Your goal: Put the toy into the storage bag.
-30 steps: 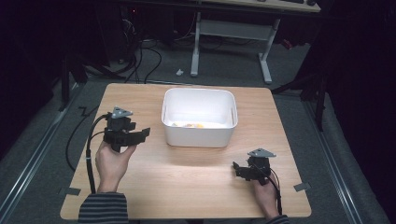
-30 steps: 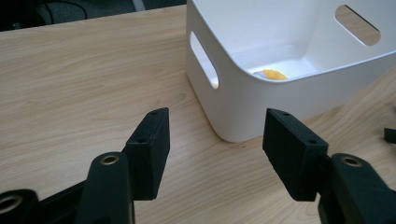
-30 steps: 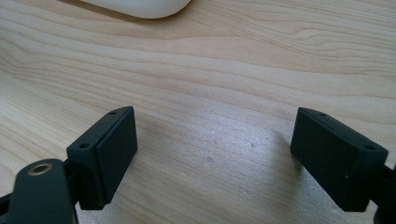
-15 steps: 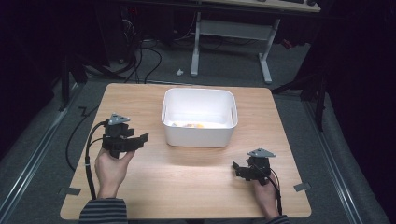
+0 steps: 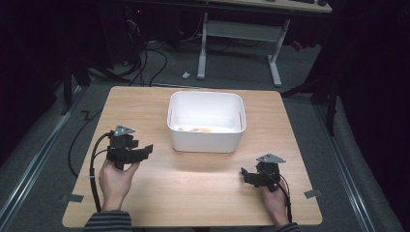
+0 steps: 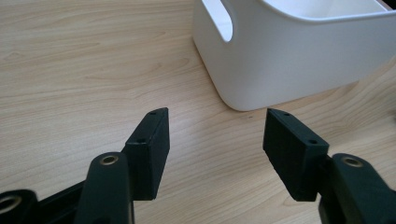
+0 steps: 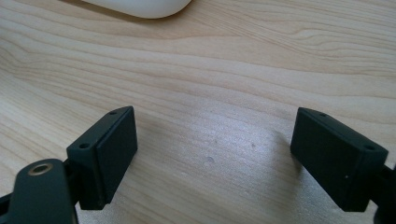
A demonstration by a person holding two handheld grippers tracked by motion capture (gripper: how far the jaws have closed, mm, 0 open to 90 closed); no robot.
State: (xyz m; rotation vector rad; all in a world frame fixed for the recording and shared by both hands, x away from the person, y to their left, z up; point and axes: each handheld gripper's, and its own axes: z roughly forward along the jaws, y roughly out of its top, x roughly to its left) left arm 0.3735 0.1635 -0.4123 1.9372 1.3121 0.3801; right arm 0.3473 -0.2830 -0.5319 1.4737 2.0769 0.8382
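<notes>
Two hand-held grippers idle, either side of a tub on a table.
White rectangular plastic tub [image 5: 205, 137] sits mid-table on the light wooden tabletop [image 5: 193, 186], something yellowish inside, too small to tell; left black two-jaw gripper [image 5: 145, 150] just left of the tub, jaws apart, empty; right black two-jaw gripper [image 5: 245, 174] near the front right corner, jaws wide apart over bare wood.
</notes>
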